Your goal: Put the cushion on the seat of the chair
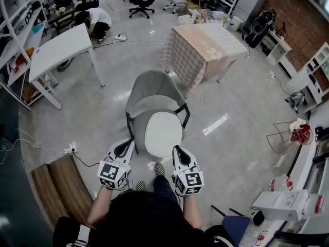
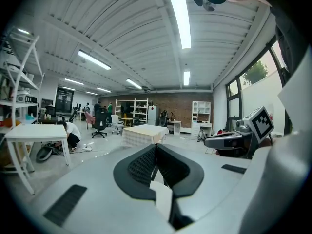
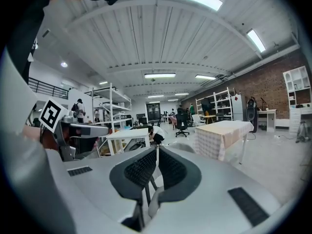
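Seeing cushion (image 1: 163, 133) lying flat on the seat (image 1: 136, 118) of the chair (image 1: 153, 89); judging placement done. Left gripper (image 1: 125, 145) and right gripper (image 1: 178, 150) hovering just beside the seat's front edge, apart from the cushion. Reading fingers (image 2: 141, 167) on both as clenched tip to tip, grasping nothing.

Flagging risks:
- clipping the cushion's front edge on pulling away and dragging it off the seat
- nudging the chair and sliding it on the glossy floor (image 1: 231, 153)
- cushion looking loose, so possibly slipping forward

Counting: one cushion, one grey chair, two grippers. Two tables behind the chair: white table (image 1: 56, 48) and cloth-covered table (image 1: 205, 45). One person (image 1: 97, 18) crouching beside the white table.
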Available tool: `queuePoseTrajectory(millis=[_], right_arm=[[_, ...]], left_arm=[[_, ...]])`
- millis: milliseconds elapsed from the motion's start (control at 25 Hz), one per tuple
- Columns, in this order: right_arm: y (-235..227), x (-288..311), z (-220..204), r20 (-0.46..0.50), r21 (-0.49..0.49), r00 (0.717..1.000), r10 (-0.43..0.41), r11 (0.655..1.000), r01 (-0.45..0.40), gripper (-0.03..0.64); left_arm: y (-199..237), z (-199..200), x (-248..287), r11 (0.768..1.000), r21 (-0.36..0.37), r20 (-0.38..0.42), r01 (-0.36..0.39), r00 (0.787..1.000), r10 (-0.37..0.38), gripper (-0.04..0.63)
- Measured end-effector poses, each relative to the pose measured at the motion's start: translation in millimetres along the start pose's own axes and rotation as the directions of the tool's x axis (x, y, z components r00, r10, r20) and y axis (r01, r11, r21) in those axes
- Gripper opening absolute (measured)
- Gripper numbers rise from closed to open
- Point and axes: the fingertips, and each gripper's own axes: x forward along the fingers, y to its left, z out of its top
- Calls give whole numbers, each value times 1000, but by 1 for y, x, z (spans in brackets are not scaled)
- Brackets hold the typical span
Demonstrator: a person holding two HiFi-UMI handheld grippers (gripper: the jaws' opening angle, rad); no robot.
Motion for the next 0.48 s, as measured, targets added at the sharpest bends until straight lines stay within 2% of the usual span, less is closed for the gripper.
queuePoseTrajectory(millis=[480], right_arm=[[3, 1, 1, 0, 3, 1000, 13, 1000, -13, 41]], left_arm=[[-1, -4, -2, 1000, -3, -5, -2, 1000, 2, 20]])
